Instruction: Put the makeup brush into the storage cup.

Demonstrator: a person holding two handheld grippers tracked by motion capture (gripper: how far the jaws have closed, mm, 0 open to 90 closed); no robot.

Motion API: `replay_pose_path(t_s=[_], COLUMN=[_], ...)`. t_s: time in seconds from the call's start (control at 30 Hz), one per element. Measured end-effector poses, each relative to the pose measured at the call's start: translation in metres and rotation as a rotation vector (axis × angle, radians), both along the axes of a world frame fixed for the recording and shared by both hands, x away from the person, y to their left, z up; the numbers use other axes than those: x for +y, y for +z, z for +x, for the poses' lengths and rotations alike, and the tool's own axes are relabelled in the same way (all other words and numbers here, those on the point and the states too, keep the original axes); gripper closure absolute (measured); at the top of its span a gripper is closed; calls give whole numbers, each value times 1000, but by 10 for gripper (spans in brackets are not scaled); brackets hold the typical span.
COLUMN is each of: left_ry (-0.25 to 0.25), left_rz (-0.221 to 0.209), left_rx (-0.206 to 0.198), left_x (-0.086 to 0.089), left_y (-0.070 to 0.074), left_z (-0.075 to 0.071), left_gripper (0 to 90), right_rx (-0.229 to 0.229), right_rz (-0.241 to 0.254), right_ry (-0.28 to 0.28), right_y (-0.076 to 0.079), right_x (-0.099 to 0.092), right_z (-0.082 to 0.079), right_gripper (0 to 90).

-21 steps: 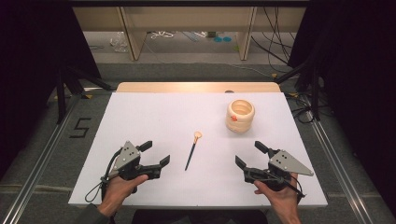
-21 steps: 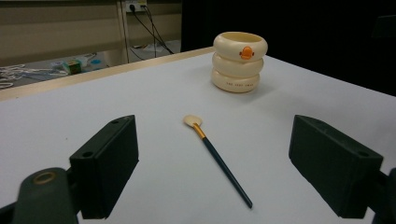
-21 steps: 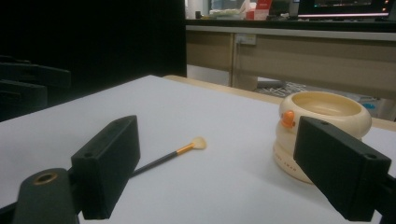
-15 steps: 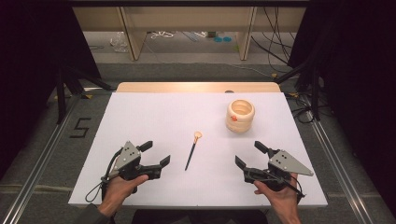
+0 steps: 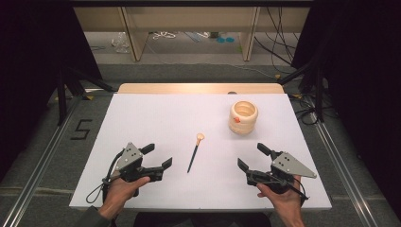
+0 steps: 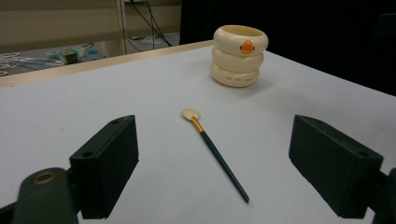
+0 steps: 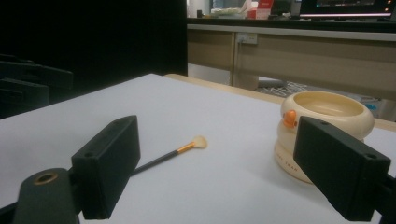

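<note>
a white table (image 5: 142,123) held two things: a small brush (image 5: 194,152) lying flat near the middle, and a cream-coloured cup (image 5: 243,117) shaped like three stacked rings, standing upright toward the far right. the brush had a dark handle, an orange band and a pale tuft; the tuft pointed toward the far edge and the handle end toward the near edge, slightly to the left. the cup carried a small orange mark on its side and stood well apart from the brush. the left gripper (image 5: 158,156) sat at the near left of the table, held in the person's left hand (image 5: 118,194), its jaws spread wide with nothing between them, aimed toward the brush but clear of it. the right gripper (image 5: 254,157) sat at the near right in the right hand (image 5: 281,201), its jaws likewise wide apart and empty. in the left gripper view the brush (image 6: 215,151) lay on the table between and beyond the two black jaws, with the cup (image 6: 240,55) farther off. in the right gripper view the brush (image 7: 170,154) lay to the left and the cup (image 7: 317,126) stood to the right, partly behind one jaw. neither gripper touched the brush or the cup.
</note>
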State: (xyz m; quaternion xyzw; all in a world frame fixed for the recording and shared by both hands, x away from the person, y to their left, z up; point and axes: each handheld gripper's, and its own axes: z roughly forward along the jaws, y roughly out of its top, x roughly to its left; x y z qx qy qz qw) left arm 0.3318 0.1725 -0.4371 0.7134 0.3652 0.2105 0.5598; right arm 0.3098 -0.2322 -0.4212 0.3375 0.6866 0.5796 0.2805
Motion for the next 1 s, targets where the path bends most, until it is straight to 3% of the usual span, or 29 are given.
replay_pose_path(t_s=[0.33,0.53,0.83,0.93,1.0], left_ry=[-23,-38,-54,-80,-83], left_rz=[13,29,83,132,139], left_rx=[4,40,64,80,93], left_x=[-4,-6,-17,-24,-27], left_y=[3,5,17,20,21], left_z=[1,5,14,20,22], left_gripper=[157,158,159,159,159], right_rx=[-6,-3,11,-3,-2], right_rz=[10,1,-15,2,1], right_ry=[-2,-8,-6,5,5], right_y=[0,-1,0,-1,-1], right_x=[0,-1,-1,0,0], right_z=[1,1,0,2,2], right_gripper=[157,157,158,158,158])
